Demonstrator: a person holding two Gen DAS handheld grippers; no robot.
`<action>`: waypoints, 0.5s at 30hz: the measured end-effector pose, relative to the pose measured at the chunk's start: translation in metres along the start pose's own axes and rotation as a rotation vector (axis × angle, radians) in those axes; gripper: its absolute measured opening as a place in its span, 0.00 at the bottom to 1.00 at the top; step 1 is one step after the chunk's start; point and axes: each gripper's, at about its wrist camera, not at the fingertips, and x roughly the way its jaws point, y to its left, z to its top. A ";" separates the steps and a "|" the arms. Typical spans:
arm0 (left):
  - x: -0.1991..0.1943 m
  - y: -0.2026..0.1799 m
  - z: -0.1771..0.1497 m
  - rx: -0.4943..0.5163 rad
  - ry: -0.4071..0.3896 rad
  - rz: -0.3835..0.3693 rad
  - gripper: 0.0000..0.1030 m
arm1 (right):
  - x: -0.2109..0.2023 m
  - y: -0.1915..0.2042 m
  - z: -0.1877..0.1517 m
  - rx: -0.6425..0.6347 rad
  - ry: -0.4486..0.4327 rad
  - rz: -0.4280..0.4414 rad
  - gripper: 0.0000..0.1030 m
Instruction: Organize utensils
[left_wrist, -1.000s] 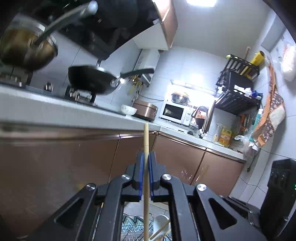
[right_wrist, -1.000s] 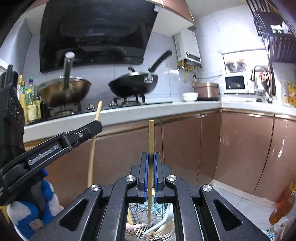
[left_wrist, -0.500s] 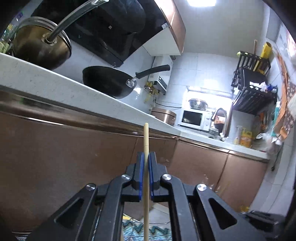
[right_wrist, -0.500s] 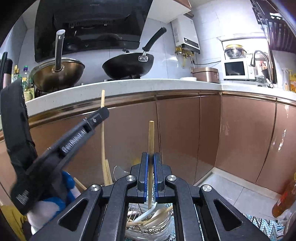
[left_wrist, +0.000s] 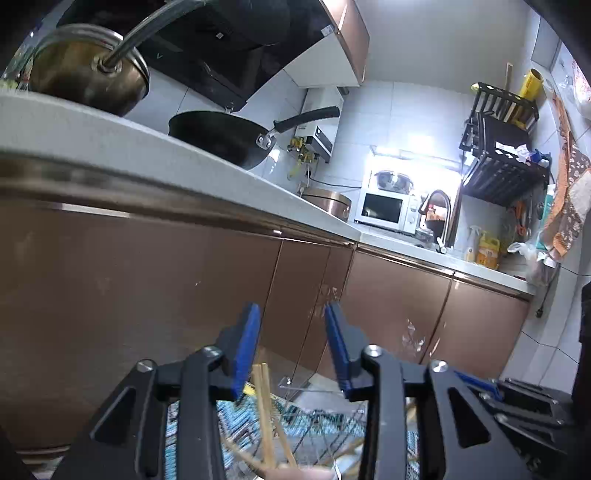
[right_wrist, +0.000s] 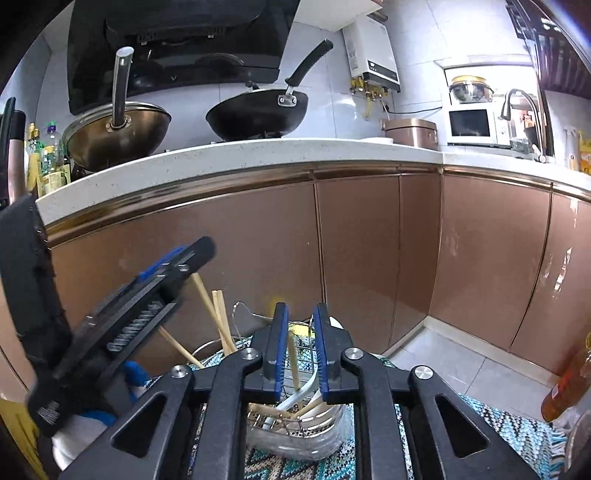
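Kitchen: brown cabinets (right_wrist: 369, 258) under white counter (right_wrist: 221, 155); white tiled wall (left_wrist: 406, 110); pale tile floor (right_wrist: 443, 362); black hood (right_wrist: 177, 37); lit microwave (left_wrist: 384, 210) corner.

Pale wooden chopsticks (right_wrist: 218, 317) stand tilted in a round wire utensil basket (right_wrist: 295, 424) on the patterned floor mat (right_wrist: 498, 435), with white spoons (right_wrist: 306, 398).

Bright kitchen, glare above the microwave (left_wrist: 386, 210), fisheye-bent edges.

Glossy copper-brown cabinet doors (right_wrist: 369, 258) are seen mid-frame; pale wooden chopsticks (right_wrist: 221, 325) are held in a wire metal basket (right_wrist: 295, 417) at the bottom.
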 end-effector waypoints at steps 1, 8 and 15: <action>-0.006 0.001 0.005 0.007 0.007 0.000 0.39 | -0.006 0.002 0.002 -0.003 -0.004 -0.006 0.19; -0.070 0.022 0.052 0.073 0.127 0.059 0.50 | -0.065 0.020 0.016 -0.019 -0.042 -0.041 0.28; -0.126 0.033 0.071 0.102 0.162 0.077 0.56 | -0.120 0.045 0.013 -0.038 -0.044 -0.083 0.37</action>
